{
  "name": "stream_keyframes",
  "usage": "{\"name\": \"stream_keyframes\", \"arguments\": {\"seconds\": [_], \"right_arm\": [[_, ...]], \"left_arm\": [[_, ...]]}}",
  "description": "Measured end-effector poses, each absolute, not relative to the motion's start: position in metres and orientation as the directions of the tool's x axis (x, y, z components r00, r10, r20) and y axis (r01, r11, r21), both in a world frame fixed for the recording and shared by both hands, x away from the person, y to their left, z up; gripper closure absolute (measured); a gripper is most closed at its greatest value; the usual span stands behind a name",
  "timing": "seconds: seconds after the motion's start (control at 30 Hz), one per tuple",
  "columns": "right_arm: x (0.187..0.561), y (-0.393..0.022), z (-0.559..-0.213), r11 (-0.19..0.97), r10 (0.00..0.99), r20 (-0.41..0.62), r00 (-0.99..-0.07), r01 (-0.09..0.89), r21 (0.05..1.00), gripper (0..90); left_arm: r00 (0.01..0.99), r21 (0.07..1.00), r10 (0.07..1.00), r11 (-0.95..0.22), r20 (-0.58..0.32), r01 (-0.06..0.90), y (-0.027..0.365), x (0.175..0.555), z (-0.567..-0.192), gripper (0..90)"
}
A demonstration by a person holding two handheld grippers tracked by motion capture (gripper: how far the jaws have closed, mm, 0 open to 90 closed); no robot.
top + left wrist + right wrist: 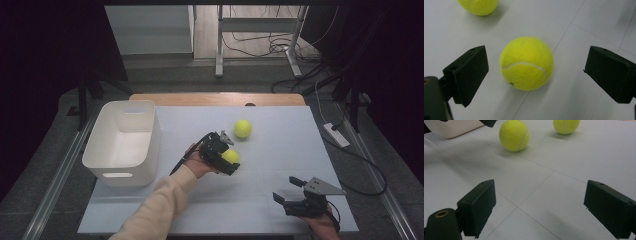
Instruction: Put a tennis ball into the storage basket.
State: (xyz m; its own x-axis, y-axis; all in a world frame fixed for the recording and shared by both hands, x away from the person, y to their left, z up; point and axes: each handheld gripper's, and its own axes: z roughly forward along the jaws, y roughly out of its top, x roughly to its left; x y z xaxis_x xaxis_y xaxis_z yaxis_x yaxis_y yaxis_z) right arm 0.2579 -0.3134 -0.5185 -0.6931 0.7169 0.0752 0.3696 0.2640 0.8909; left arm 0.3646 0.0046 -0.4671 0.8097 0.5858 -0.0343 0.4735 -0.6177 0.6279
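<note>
A: High view: the left gripper (226, 156) hovers mid-frame over the near tennis ball (231, 156); the bin (121, 143) sits left.

B: Left gripper view: jaws wide, ball (526, 63) centred, untouched. I'd lower, then squeeze.

A: Right gripper view: the right gripper (539, 207) is open and empty.

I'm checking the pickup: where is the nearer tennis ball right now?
In the high view, the nearer tennis ball sits mid-table between the open jaws of the left gripper, untouched, right of the white bin.

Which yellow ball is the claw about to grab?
The nearer tennis ball, sitting on the table between the open jaws of the left claw. The other tennis ball sits farther back on the table, away from both claws.
</note>
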Motion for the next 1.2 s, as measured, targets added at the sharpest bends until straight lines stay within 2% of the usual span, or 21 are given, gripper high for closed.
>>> {"name": "stream_keyframes", "arguments": {"seconds": [0.8, 0.9, 0.97, 1.2], "right_arm": [[0.258, -0.314, -0.520, 0.270, 0.720, 0.071, -0.690, 0.374, 0.887, 10.8], [0.258, -0.314, -0.520, 0.269, 0.720, 0.072, -0.690, 0.374, 0.888, 10.8], [0.258, -0.314, -0.520, 0.272, 0.720, 0.071, -0.691, 0.374, 0.887, 10.8], [0.258, -0.314, -0.520, 0.271, 0.721, 0.070, -0.689, 0.374, 0.887, 10.8]], "left_arm": [[0.793, 0.562, 0.607, -0.642, -0.044, 0.522, -0.008, 0.384, -0.494, 6.4], [0.800, 0.565, 0.599, -0.647, -0.039, 0.513, -0.010, 0.383, -0.495, 9.3], [0.804, 0.564, 0.594, -0.652, -0.035, 0.507, -0.010, 0.383, -0.496, 23.8], [0.812, 0.564, 0.584, -0.664, -0.020, 0.491, -0.009, 0.382, -0.495, 26.7]]}}
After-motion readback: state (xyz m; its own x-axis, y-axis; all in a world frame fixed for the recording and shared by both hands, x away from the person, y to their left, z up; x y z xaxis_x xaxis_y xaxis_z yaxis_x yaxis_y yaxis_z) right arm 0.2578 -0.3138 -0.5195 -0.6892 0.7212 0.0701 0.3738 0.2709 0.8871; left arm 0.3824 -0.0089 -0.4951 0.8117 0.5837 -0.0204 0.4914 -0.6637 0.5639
